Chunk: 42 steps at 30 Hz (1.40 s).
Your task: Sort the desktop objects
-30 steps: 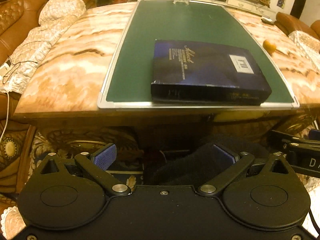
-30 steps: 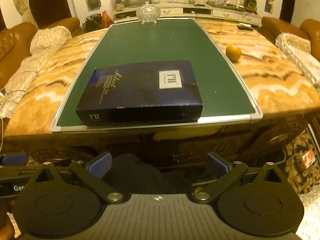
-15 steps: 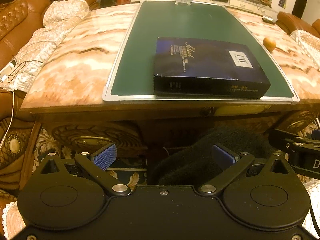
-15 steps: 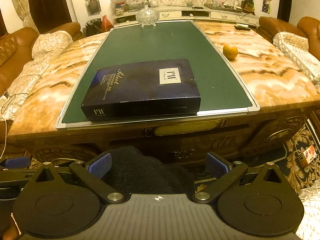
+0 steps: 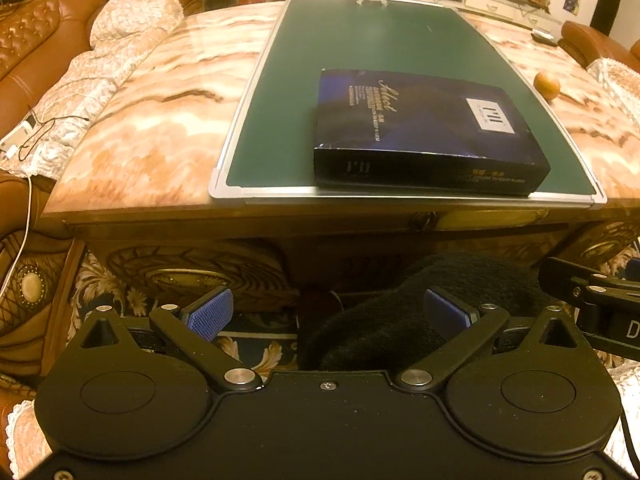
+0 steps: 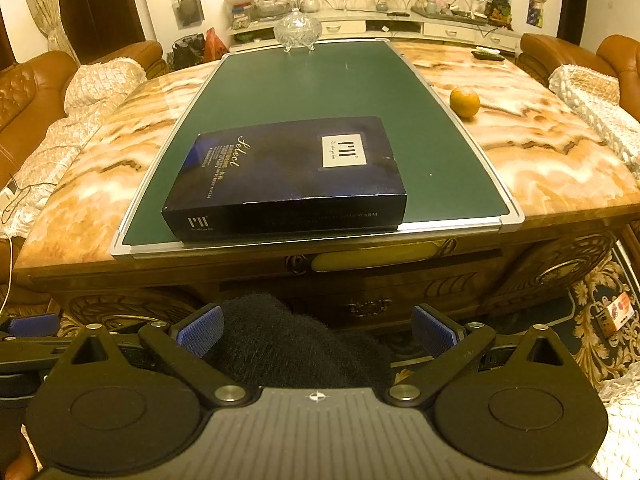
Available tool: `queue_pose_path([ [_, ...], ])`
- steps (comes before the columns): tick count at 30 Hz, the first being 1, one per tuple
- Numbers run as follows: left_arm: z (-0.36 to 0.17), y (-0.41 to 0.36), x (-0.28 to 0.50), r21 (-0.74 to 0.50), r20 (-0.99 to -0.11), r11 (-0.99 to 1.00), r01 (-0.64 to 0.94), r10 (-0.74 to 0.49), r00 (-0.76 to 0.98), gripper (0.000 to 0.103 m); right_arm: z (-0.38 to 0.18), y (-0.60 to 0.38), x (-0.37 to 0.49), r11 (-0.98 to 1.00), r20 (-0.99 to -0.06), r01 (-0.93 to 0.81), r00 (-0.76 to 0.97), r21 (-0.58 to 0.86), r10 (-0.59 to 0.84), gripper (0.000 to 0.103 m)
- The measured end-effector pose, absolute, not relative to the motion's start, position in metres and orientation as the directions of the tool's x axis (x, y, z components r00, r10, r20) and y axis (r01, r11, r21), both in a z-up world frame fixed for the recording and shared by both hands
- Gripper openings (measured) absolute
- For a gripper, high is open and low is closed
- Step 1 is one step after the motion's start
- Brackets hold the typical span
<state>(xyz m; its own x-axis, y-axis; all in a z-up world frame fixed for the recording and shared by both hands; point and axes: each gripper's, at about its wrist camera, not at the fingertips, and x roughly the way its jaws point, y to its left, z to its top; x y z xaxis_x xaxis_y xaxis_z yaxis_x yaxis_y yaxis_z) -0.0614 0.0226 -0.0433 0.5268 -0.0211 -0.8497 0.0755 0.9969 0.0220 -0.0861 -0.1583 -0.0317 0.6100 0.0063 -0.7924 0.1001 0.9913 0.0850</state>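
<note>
- The left tongs (image 5: 327, 314) are held low in front of the worktop (image 5: 160, 120), spread wide with nothing between the blue ribbed pads (image 5: 208, 314); behind them is a dark fuzzy fabric (image 5: 420, 320).
- The right tongs (image 6: 318, 330) are likewise spread wide and empty, below the worktop's near edge, and show in the left view as a black bar at far right.
- The dark blue box (image 6: 288, 172), flat, rectangular and made of glossy card, lies on the green board (image 6: 304, 88) near its front. Its near face sits right at the board's silver frame, slightly askew to it.
- 1 white square label (image 6: 344, 151) sits on the lid toward the right; script lettering runs along the left part.
- The board is matte green with a thin metal rim and rounded corner caps. Its front edge lies close to the worktop's front edge. Most of the green beyond the box is bare.
- The worktop is polished marble, veined orange and cream, with broad bare strips on both sides of the board.
- 1 round orange fruit (image 6: 464, 102) rests on the marble just right of the board, well apart from the box.
- 1 cut-glass lidded bowl (image 6: 298, 30) on small feet stands at the board's far end.
- Brown leather sofas (image 6: 36, 92) with quilted pale covers flank the worktop.
</note>
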Motion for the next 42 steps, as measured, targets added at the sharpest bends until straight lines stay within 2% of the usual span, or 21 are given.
queue_pose_path([
  [42,-0.050,0.010,-0.023,0.080,-0.847,0.995,0.065,0.034,0.531,0.103,-0.045,-0.168,-0.042,0.988,-0.809,0.105,0.587,0.112,0.030,0.103],
])
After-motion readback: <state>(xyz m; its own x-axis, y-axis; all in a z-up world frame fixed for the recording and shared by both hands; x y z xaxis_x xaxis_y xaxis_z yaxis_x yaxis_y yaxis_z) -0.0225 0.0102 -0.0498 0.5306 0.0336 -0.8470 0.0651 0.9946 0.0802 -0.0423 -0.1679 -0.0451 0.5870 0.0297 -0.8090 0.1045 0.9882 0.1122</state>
